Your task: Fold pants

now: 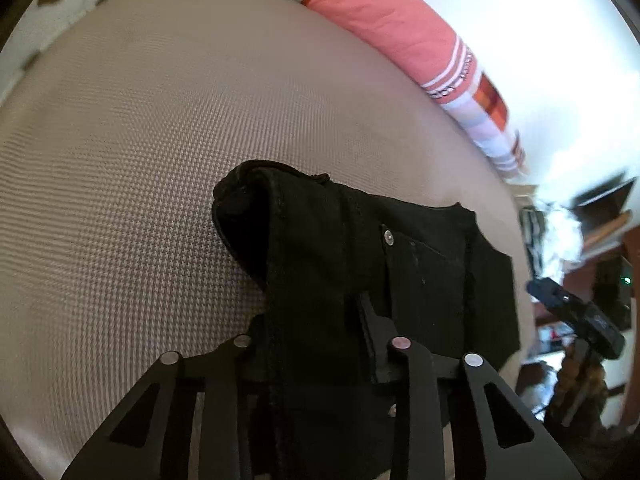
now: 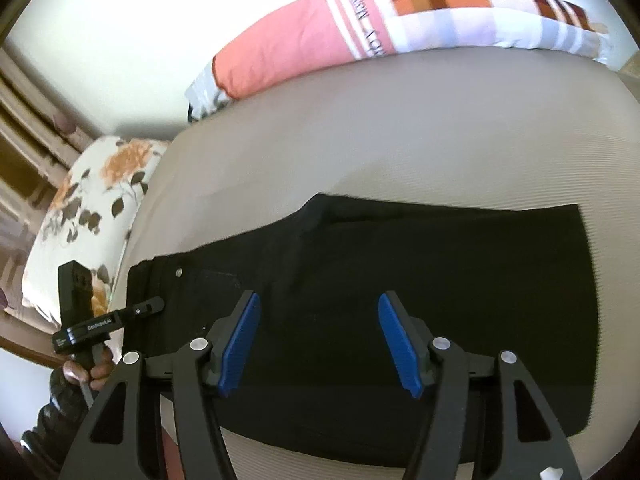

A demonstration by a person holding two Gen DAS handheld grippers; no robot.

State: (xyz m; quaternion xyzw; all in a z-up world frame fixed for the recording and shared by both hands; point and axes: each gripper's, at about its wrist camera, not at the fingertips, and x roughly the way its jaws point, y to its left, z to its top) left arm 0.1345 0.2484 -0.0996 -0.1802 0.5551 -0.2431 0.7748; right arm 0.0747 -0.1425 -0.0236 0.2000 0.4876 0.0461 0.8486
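The left gripper [image 1: 320,344] is clamped on the black pants' [image 2: 400,272] waistband; the right gripper [image 2: 320,340], fingers spread, hovers above their middle on the bed [image 2: 400,120].

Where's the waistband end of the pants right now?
In the right wrist view the waistband end of the black pants lies at left on the beige bed cover, pinched by the left gripper, near the floral pillow.

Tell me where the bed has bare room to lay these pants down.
Bare beige bedcover lies between the black pants and the pink pillow, and toward the floral pillow. The near edge is crowded: the pants, the left claw shut on them, the open right claw above.
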